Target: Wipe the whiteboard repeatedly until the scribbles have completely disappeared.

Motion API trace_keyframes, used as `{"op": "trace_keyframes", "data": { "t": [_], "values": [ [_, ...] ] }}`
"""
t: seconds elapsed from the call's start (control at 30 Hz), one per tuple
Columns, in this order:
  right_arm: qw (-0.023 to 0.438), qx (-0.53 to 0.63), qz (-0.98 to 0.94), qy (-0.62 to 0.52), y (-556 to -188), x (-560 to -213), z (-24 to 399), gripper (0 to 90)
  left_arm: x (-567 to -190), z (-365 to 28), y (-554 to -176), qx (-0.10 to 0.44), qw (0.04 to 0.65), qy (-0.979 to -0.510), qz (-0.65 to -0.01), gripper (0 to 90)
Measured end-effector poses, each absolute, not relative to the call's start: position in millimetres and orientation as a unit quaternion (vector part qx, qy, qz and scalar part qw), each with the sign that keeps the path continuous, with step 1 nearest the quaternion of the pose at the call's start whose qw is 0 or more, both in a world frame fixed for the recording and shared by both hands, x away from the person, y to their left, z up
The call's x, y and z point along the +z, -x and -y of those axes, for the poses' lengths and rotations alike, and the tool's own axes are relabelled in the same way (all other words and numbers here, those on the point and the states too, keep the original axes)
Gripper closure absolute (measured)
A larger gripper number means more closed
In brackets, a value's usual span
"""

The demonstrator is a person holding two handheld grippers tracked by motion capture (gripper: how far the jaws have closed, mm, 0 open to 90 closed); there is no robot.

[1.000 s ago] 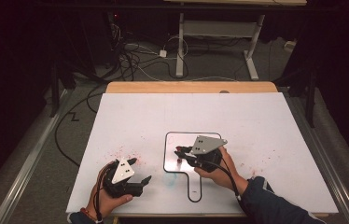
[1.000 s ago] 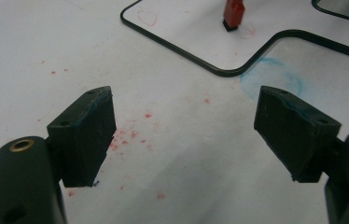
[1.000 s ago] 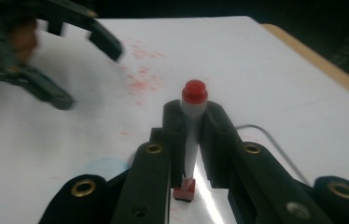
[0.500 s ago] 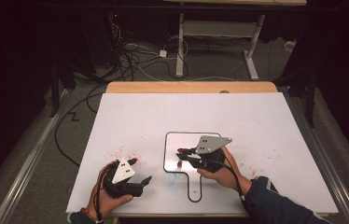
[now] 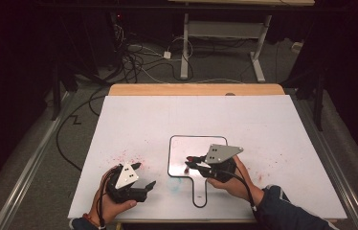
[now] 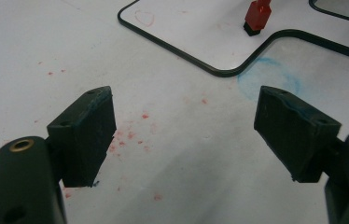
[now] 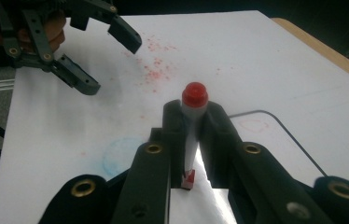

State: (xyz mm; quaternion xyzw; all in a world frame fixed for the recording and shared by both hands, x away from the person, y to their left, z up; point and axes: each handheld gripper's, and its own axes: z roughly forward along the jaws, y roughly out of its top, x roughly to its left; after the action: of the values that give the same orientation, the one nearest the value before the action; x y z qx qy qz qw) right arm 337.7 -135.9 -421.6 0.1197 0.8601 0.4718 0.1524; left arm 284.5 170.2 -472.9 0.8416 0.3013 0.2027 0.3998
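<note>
Here the right gripper (image 5: 191, 163) is clamping a red-capped marker (image 7: 192, 128) over the small whiteboard (image 5: 186, 143), whose black border (image 6: 177, 51) is lying just ahead of the left gripper (image 5: 141, 175), jaws gaping over bare, red-speckled table (image 5: 273, 120). The right gripper view is showing the cap; the left, the marker's red lower end (image 6: 258, 16) on the board.

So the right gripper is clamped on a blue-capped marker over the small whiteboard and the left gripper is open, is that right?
Not quite: the marker has a red cap, not blue, as the right gripper view shows. The right gripper is clamped on it over the small whiteboard, and the left gripper is open.
</note>
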Motion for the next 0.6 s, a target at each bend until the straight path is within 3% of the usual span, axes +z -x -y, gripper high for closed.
{"op": "trace_keyframes", "data": {
  "t": [0.3, 0.6],
  "values": [
    [0.133, 0.486, -0.857, -0.113, -340.1, -424.5, 109.2, 82.0, -473.3, -170.1, -284.8, 0.201, 0.399, -0.842, -0.301, 19.7],
    [0.177, 0.457, -0.861, -0.136, -354.9, -419.9, 116.1, 82.0, -473.2, -172.1, -284.8, 0.2, 0.401, -0.841, -0.303, 19.7]
  ]
}}
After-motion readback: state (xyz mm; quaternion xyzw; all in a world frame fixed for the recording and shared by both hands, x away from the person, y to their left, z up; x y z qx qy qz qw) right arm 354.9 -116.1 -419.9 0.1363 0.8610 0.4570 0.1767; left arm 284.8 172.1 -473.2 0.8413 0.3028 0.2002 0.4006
